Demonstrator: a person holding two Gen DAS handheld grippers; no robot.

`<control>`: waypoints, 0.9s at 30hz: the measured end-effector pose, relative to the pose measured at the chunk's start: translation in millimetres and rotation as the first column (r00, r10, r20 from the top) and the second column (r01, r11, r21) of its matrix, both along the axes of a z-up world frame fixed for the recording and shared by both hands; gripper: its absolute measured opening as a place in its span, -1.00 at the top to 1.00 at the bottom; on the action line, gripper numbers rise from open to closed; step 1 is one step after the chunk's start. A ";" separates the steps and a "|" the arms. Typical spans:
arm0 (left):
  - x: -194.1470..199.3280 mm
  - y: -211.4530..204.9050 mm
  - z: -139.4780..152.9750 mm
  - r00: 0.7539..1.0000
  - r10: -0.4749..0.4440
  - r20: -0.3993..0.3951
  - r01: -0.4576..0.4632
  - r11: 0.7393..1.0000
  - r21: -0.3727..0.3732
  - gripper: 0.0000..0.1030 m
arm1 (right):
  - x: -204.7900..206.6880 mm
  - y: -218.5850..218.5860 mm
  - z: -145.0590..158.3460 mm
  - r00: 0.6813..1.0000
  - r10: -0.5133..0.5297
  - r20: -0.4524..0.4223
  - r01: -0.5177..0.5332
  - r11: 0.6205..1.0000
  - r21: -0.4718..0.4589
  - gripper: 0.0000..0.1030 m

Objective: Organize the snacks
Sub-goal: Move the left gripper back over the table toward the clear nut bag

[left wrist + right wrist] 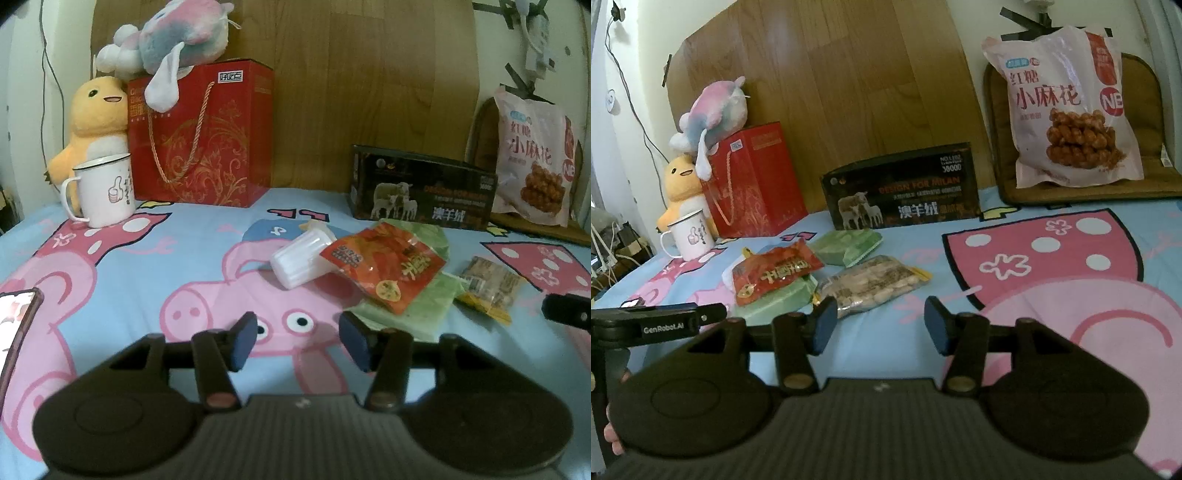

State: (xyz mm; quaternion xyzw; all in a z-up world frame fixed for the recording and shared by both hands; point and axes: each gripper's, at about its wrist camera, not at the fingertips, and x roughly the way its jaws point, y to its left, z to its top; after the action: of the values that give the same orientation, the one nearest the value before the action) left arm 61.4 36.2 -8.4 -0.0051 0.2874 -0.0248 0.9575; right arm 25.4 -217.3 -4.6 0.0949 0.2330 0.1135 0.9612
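Observation:
A red snack packet [384, 267] lies on a green packet [424, 291] in the middle of the cartoon bedsheet, next to a white ribbed container [299, 256] on its side. A clear bag of small wrapped snacks [487, 286] lies to their right. In the right wrist view the red packet [775, 275], two green packets [849, 245] and the clear bag [875, 286] sit ahead to the left. My left gripper [297, 341] is open and empty, short of the pile. My right gripper [881, 328] is open and empty, beside the clear bag.
A black box [421, 188], a red gift bag [201, 136] with plush toys [92, 122], and a white mug [105, 190] stand along the wooden headboard. A large pink snack bag [1067, 110] leans on a brown cushion [1145, 122]. A phone [16, 325] lies at the left.

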 end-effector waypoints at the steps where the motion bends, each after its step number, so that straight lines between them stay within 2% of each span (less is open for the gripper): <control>1: 0.1 0.0 -0.1 1.000 0.000 -0.001 0.000 1.000 0.001 0.02 | 0.0 -0.2 -0.1 1.000 0.000 0.001 0.000 1.000 0.001 -0.07; 8: 2.1 0.8 -0.5 1.000 0.001 -0.008 -0.001 1.000 0.004 0.01 | 2.3 1.6 0.9 1.000 0.008 -0.012 -0.008 1.000 -0.002 -0.08; 13: 2.7 0.7 -0.5 1.000 0.003 -0.012 -0.003 1.000 0.007 0.01 | 24.4 0.6 7.4 0.999 0.019 -0.043 -0.018 1.000 0.020 -0.09; 17: 4.0 0.3 -1.2 1.000 0.006 -0.018 -0.006 1.000 0.013 0.01 | 49.2 5.0 15.2 0.999 0.011 -0.037 -0.012 1.000 -0.013 -0.27; 20: 4.1 -0.3 -1.5 1.000 0.008 -0.021 -0.007 1.000 0.020 0.00 | 67.9 9.6 12.6 0.996 0.026 -0.081 -0.028 0.999 -0.023 -0.27; 22: 4.5 -0.7 -1.8 1.000 0.010 -0.026 -0.009 1.000 0.023 0.00 | 75.8 18.7 4.4 0.992 0.032 -0.121 -0.042 0.996 -0.082 -0.27; 27: 5.3 -1.5 -2.4 1.000 0.007 -0.030 -0.006 0.999 0.031 -0.06 | 71.8 21.5 -0.5 0.994 0.032 -0.109 -0.045 0.993 -0.113 -0.25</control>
State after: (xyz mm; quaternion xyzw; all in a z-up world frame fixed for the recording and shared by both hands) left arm 66.7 34.7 -10.8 0.0086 0.3024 -0.0172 0.9530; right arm 97.3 -195.9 -5.2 0.0409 0.2921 0.1133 0.9488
